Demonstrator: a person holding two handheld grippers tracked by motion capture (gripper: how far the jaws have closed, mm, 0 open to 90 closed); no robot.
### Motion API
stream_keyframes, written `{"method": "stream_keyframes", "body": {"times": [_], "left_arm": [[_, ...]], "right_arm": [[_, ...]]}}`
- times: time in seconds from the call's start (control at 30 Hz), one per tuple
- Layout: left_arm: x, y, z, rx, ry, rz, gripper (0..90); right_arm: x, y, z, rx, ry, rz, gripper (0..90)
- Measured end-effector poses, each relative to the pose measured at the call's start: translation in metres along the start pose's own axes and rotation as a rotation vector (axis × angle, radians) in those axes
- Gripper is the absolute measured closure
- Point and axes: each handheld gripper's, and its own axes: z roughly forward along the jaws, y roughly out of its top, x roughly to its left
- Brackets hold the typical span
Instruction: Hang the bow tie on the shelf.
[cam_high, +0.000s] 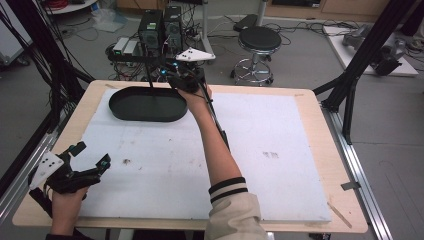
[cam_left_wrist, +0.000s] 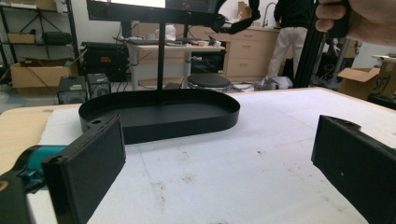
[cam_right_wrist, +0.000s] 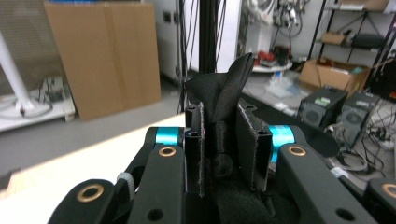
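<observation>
A black oval tray (cam_high: 121, 113) lies at the far left of the white board, with a thin upright post (cam_high: 150, 75) that carries a crossbar (cam_high: 132, 58). My right gripper (cam_high: 176, 80) is raised over the tray's right end, beside the post, and is shut on a strip of black fabric (cam_right_wrist: 232, 86) that sticks up between its jaws (cam_right_wrist: 229, 123). From the left gripper view the fabric (cam_left_wrist: 233, 22) hangs near the crossbar, above the tray (cam_left_wrist: 159, 119). My left gripper (cam_high: 91, 154) rests at the near left, open with nothing between its jaws (cam_left_wrist: 219, 158), pointing at the tray.
A white foam board (cam_high: 280, 145) covers most of the wooden table. Behind the table stand computer cases (cam_high: 160, 27) and a round stool (cam_high: 259, 40). Black frame struts (cam_high: 361, 60) rise at the right and left edges. A person stands far back (cam_left_wrist: 292, 28).
</observation>
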Motion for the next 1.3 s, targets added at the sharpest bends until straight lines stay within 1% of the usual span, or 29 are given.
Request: {"method": "stream_keyframes", "body": {"times": [0.07, 0.2, 0.4, 0.57, 0.67, 0.83, 0.9, 0.97, 1.13, 1.3], "left_arm": [[0.000, 0.000, 0.000, 0.004, 0.000, 0.001, 3.4], [0.001, -0.001, -0.001, 0.000, -0.001, -0.003, 3.4], [0.002, -0.002, -0.002, 0.000, -0.001, -0.011, 3.3], [0.003, -0.003, -0.004, 0.003, 0.003, -0.014, 3.4], [0.004, -0.004, -0.004, 0.001, 0.006, -0.019, 3.4], [0.004, -0.004, -0.004, 0.002, 0.003, -0.021, 3.3], [0.004, -0.004, -0.004, 0.002, 0.003, -0.022, 3.4], [0.004, -0.004, -0.004, 0.001, 0.001, -0.024, 3.4], [0.004, -0.004, -0.004, -0.001, -0.002, -0.027, 3.3], [0.004, -0.003, -0.005, -0.003, -0.002, -0.029, 3.4]], "right_arm": [[-0.004, 0.000, 0.003, -0.010, -0.009, 0.014, 74.4], [-0.012, -0.004, 0.009, -0.005, -0.049, 0.037, 74.4], [-0.025, -0.012, 0.013, -0.036, -0.104, 0.100, 74.4], [-0.034, -0.019, 0.015, -0.047, -0.141, 0.128, 74.4], [-0.040, -0.023, 0.015, -0.041, -0.155, 0.142, 74.4], [-0.045, -0.027, 0.016, -0.014, -0.177, 0.136, 73.7], [-0.047, -0.028, 0.016, 0.005, -0.197, 0.122, 72.5], [-0.049, -0.030, 0.015, 0.020, -0.212, 0.125, 70.9], [-0.052, -0.030, 0.011, 0.023, -0.232, 0.130, 66.1], [-0.053, -0.028, 0.008, 0.027, -0.240, 0.122, 57.9]]}}
